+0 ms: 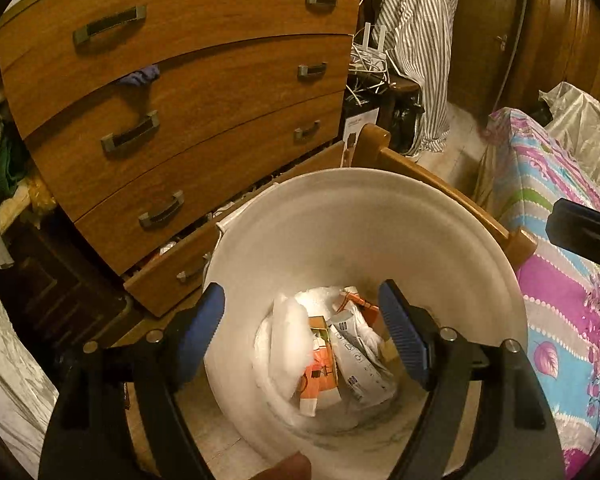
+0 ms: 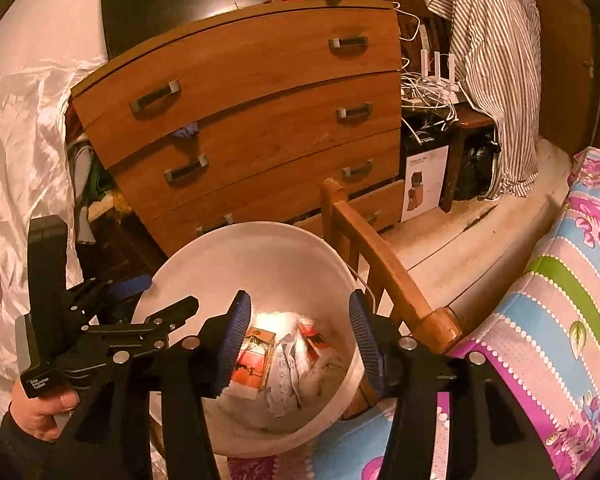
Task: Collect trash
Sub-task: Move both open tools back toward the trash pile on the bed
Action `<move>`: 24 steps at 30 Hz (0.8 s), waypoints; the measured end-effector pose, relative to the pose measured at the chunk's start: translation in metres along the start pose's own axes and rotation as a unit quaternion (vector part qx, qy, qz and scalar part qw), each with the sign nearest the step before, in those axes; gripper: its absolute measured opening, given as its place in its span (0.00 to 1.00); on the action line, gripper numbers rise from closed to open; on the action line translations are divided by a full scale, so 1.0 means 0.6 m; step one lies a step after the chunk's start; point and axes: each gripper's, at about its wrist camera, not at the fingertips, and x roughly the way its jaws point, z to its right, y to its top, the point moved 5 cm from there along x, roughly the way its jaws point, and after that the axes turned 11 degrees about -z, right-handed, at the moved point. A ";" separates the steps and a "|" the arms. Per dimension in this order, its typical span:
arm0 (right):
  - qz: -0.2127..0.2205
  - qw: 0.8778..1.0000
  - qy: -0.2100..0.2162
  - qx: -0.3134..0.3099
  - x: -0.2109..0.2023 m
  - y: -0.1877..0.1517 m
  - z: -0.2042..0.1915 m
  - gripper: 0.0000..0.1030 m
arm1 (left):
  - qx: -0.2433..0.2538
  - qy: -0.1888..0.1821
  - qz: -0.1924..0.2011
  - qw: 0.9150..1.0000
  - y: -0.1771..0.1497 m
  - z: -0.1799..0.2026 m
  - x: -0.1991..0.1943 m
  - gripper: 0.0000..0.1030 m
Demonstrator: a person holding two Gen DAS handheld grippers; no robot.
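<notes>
Each tool is built of black plastic arms joined by round silver rivets, ending in two blue ribbed pads. On the left tool (image 1: 302, 330) the pads sit at about 9 and 3 o'clock of the view's lower half; the right tool (image 2: 300, 340) looks the same. From the right wrist, the left tool's black handle, at 8 o'clock, carries small white lettering too fine to read, gripped by a hand (image 2: 40, 408) in a dark sleeve.

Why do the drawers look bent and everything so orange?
Left wrist view: the fisheye lens bows the dresser, and black corners ring the picture. Right wrist view: same bending; warm room light tints everything orange, and a bright patch glows on the trash inside the white bucket.
</notes>
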 end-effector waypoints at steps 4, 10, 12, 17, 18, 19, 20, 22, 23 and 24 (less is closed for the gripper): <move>0.008 1.000 0.003 0.004 -0.014 -0.007 0.003 0.51 | 0.003 0.005 0.008 1.000 0.000 0.009 -0.011 0.74; 0.033 0.999 0.006 0.009 -0.064 -0.038 0.009 0.51 | 0.013 0.006 0.023 1.000 -0.008 0.033 -0.037 0.74; 0.047 0.999 0.001 0.011 -0.090 -0.059 0.016 0.51 | 0.020 0.005 0.029 0.999 -0.015 0.046 -0.047 0.74; 0.096 0.995 -0.027 0.020 -0.179 -0.130 0.048 0.53 | 0.048 -0.002 0.055 0.997 -0.035 0.096 -0.079 0.74; 0.110 0.993 -0.035 0.023 -0.204 -0.150 0.058 0.54 | 0.054 -0.005 0.059 0.997 -0.039 0.110 -0.085 0.74; 0.122 0.991 -0.040 0.027 -0.226 -0.168 0.068 0.55 | 0.065 -0.009 0.066 0.996 -0.043 0.130 -0.094 0.74; 0.135 0.989 -0.046 0.032 -0.251 -0.190 0.080 0.56 | 0.076 -0.017 0.071 0.994 -0.048 0.153 -0.102 0.74; 0.154 0.985 -0.061 0.045 -0.294 -0.231 0.108 0.57 | 0.102 -0.037 0.076 0.991 -0.061 0.206 -0.116 0.74; 0.162 0.983 -0.069 0.052 -0.315 -0.254 0.123 0.57 | 0.113 -0.043 0.077 0.990 -0.067 0.227 -0.120 0.74; 0.169 0.980 -0.080 0.061 -0.342 -0.285 0.142 0.57 | 0.125 -0.052 0.078 0.988 -0.074 0.251 -0.124 0.74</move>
